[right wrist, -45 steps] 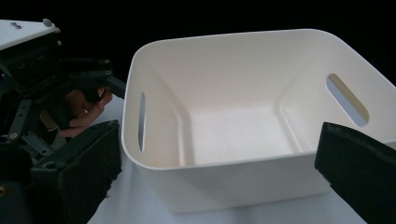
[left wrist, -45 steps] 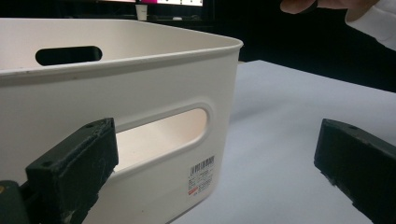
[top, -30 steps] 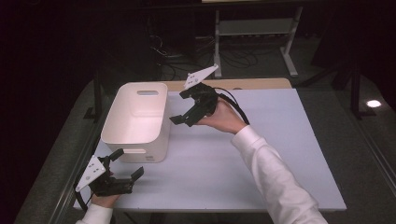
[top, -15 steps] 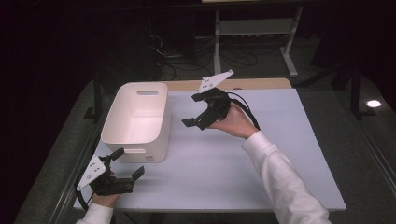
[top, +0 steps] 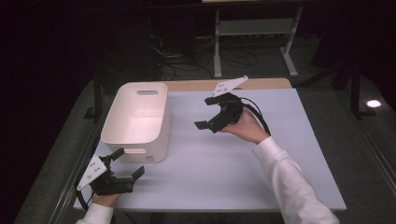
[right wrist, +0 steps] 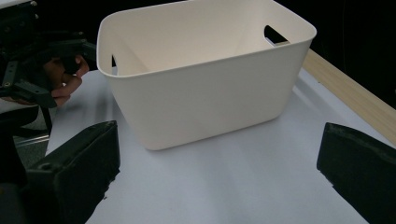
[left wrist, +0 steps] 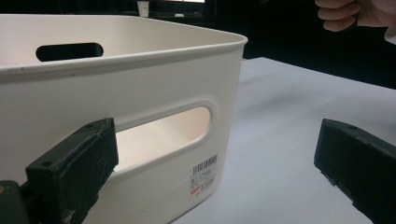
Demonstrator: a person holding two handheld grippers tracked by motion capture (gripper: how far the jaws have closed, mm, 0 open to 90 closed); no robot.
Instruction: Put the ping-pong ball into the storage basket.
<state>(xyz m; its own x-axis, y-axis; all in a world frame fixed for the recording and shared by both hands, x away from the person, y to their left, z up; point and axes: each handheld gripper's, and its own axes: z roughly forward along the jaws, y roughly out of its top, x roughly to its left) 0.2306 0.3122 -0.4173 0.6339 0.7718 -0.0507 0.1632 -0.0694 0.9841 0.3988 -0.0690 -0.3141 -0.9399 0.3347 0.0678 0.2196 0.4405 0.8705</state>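
On the surface (top: pixel 243 163), left half: bin (top: pixel 137 119), white plastic, upright, mouth up, empty as far as visible, slot handles in both end walls. Placed square to the edge, likely so each end can be taken by its handle. Left gripper (top: pixel 127 164) low at the near end wall, fingers (left wrist: pixel 74 163) released, just short of the near handle slot, not touching. Right gripper (top: pixel 205 112) raised beside the bin's long side, apart from it, fingers (right wrist: pixel 81 163) spread wide, holding nothing.
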